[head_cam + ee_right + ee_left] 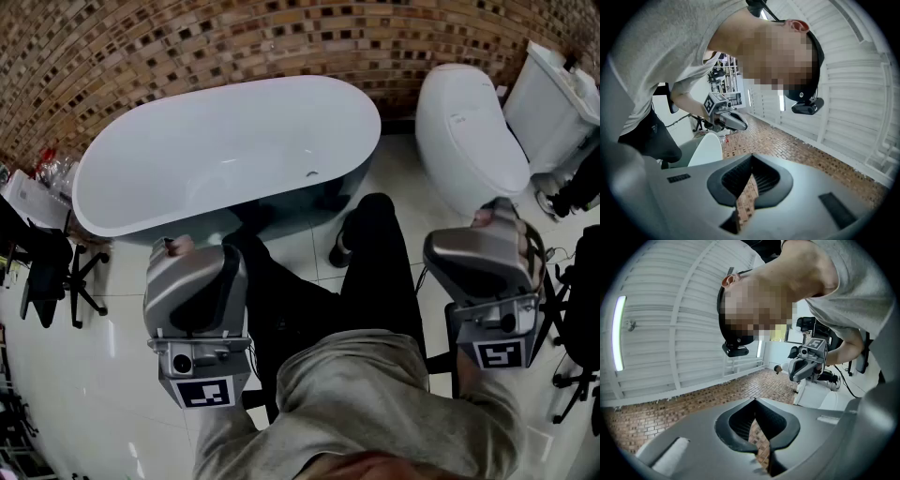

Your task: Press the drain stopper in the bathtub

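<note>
Stopper: small grey drain stopper (312, 173) sits low inside white oval bathtub (216, 122), right of centre, well apart from both grippers. L gripper (755, 400) & R gripper (751, 156) clenched, tips touching, nothing btwn jaws.

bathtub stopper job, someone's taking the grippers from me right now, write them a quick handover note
Left gripper: jaws together, nothing between them, held up in front of the body, short of the tub.
Right gripper: same, jaws together, nothing held.
Bathtub: straight ahead against the brick wall. The small spot on its floor toward the right end looks like the drain stopper.
Done: nothing; neither gripper is inside the tub.
Left: step closer, reach one gripper down into the tub and press the stopper.
</note>
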`<action>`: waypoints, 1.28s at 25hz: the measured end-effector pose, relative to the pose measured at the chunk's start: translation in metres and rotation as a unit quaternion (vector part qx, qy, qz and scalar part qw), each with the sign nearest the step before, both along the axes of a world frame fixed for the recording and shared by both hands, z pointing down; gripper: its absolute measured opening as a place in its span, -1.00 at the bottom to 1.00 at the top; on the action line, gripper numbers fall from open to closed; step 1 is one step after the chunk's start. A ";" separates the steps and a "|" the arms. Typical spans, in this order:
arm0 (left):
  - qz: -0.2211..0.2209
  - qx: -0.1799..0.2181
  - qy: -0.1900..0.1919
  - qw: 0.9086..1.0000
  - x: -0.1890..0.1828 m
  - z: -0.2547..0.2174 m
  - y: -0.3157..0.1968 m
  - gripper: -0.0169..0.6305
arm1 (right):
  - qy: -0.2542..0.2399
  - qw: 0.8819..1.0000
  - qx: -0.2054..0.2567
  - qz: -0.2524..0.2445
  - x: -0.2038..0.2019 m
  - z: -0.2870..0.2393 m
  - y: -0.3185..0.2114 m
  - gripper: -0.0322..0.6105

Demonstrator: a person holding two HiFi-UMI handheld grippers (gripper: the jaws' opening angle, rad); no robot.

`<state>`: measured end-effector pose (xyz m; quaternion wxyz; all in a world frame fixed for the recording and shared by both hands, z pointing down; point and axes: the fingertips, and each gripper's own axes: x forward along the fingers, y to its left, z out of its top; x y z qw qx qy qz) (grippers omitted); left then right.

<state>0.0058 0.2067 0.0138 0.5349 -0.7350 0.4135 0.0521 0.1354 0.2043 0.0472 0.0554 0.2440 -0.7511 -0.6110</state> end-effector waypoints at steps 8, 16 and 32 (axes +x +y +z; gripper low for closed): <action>-0.001 0.013 -0.007 1.000 -0.006 -0.003 -0.017 -0.92 | 0.014 1.000 0.007 0.010 -0.010 0.008 -0.020 -0.90; -0.006 -0.012 -0.002 1.000 -0.012 0.006 -0.034 -0.92 | 0.029 0.999 -0.023 0.015 -0.017 0.026 -0.040 -0.90; -0.021 -0.040 0.011 0.999 -0.029 0.010 -0.056 -0.92 | 0.068 0.995 -0.062 0.032 -0.029 0.055 -0.073 -0.90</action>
